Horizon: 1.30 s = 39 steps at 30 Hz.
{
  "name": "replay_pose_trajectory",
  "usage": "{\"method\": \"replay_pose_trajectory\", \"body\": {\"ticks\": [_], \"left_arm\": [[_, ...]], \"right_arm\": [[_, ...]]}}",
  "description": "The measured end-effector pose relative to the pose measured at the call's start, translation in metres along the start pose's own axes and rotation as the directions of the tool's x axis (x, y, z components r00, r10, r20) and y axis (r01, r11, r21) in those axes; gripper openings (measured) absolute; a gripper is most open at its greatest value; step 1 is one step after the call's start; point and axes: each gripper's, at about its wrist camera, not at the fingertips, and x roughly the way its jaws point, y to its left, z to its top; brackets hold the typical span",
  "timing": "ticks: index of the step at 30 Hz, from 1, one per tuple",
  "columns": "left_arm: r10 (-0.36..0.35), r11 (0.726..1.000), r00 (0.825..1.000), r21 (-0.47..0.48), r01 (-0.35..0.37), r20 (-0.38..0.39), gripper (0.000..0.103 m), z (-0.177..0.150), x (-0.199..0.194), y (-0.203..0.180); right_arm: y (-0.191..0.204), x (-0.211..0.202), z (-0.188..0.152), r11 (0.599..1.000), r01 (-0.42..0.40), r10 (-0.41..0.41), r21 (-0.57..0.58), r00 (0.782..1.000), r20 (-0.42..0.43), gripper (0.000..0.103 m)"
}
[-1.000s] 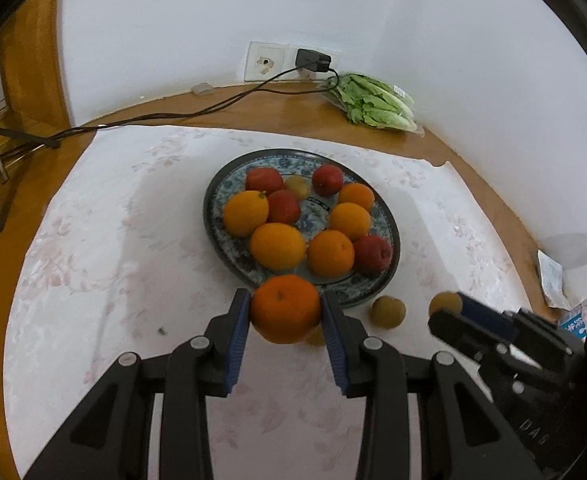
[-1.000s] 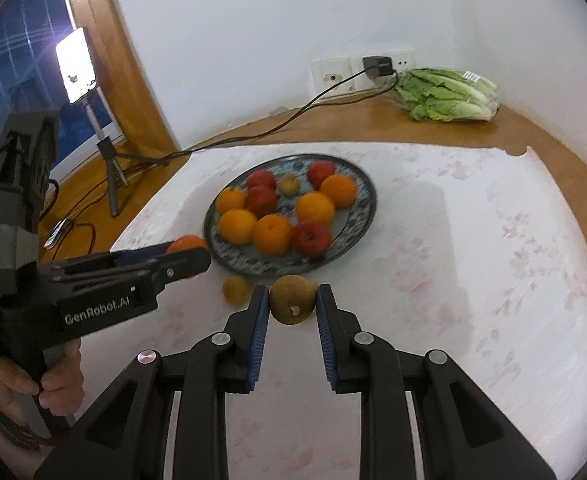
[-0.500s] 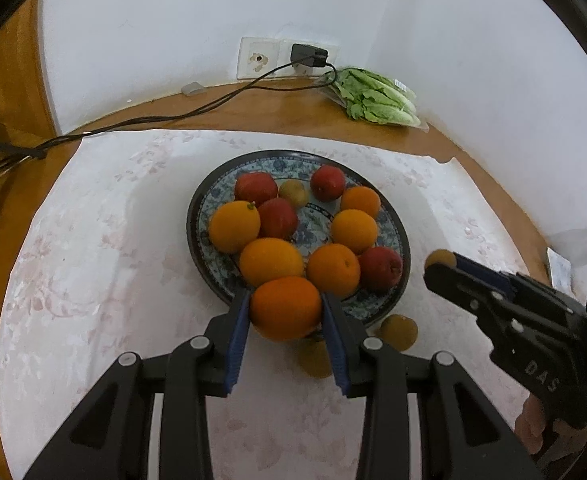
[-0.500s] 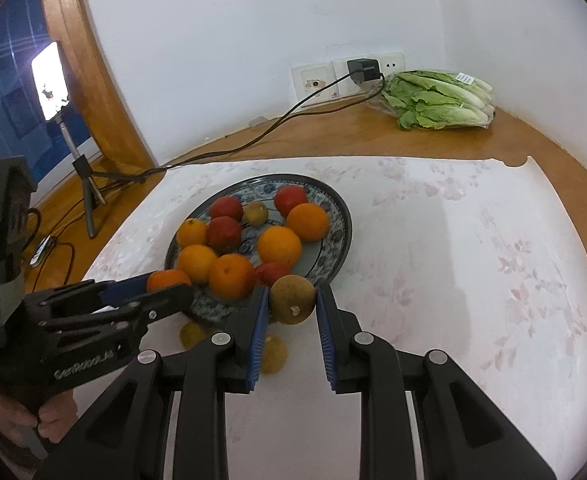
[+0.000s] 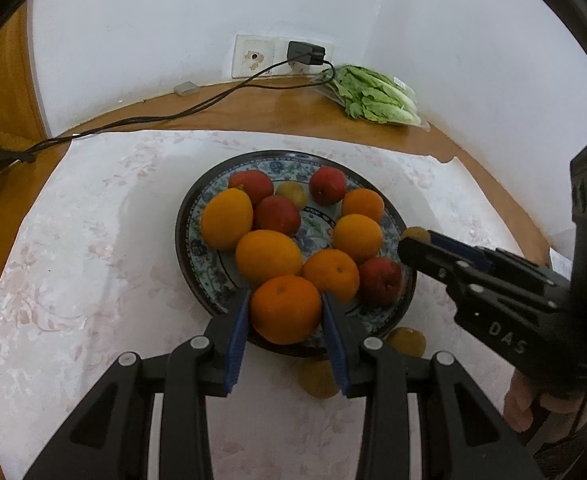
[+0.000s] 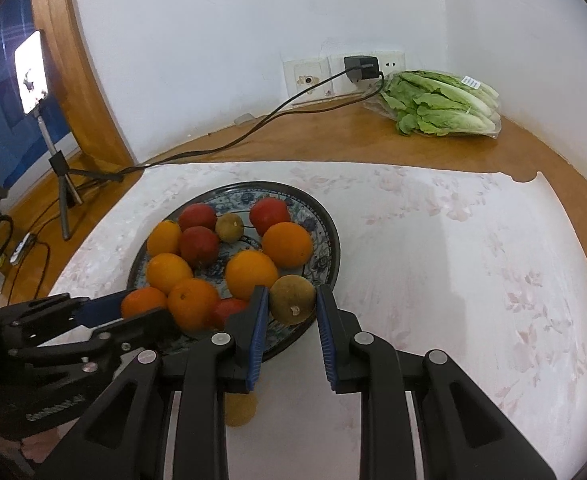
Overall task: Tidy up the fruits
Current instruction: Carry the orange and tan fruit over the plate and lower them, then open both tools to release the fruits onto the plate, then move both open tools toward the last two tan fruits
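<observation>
L gripper [image 5: 285, 312] reaches fwd over the near rim of the plate [image 5: 191, 264], fingers level, blue pads clamped on an orange [image 5: 286, 309] held just above the rim. R gripper [image 6: 292, 302] comes in from the right side, fingers pointing fwd-left, pads closed on a brown fruit [image 6: 292, 299], maybe a kiwi, over the plate's near-right edge. Plate sits mid-cloth [image 5: 77, 280] w/ oranges, red fruits & one small brown fruit piled on it. Two more brown fruits lie on the cloth just beside the plate's near rim, partly hidden under the L fingers. In the R view the L gripper shows at lower left, person's hand [image 6: 37, 442] under it. Lettuce [image 6: 437, 106] in a bag lies by the wall, well apart; charger [image 6: 359, 67] plugged in near it.
</observation>
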Motion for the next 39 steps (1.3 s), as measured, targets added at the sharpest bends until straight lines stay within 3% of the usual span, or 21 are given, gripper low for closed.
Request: {"method": "replay_pose_trajectory", "body": {"ticks": [12, 23, 39], "left_arm": [[0.013, 1.000, 1.000, 0.007, -0.013, 0.004, 0.037, 0.000, -0.002, -0.003], [0.007, 1.000, 1.000, 0.005, -0.008, 0.027, 0.040, -0.003, -0.022, -0.005], [0.004, 1.000, 1.000, 0.019, -0.004, -0.009, 0.040, -0.029, -0.033, -0.015]], "right_arm": [[0.000, 0.006, -0.002, 1.000, 0.006, -0.006, -0.004, 1.000, 0.000, 0.025], [0.000, -0.012, -0.006, 1.000, -0.001, 0.001, 0.024, 1.000, 0.016, 0.032], [0.011, -0.047, -0.043, 0.999, -0.012, 0.011, 0.032, 1.000, 0.017, 0.032]]}}
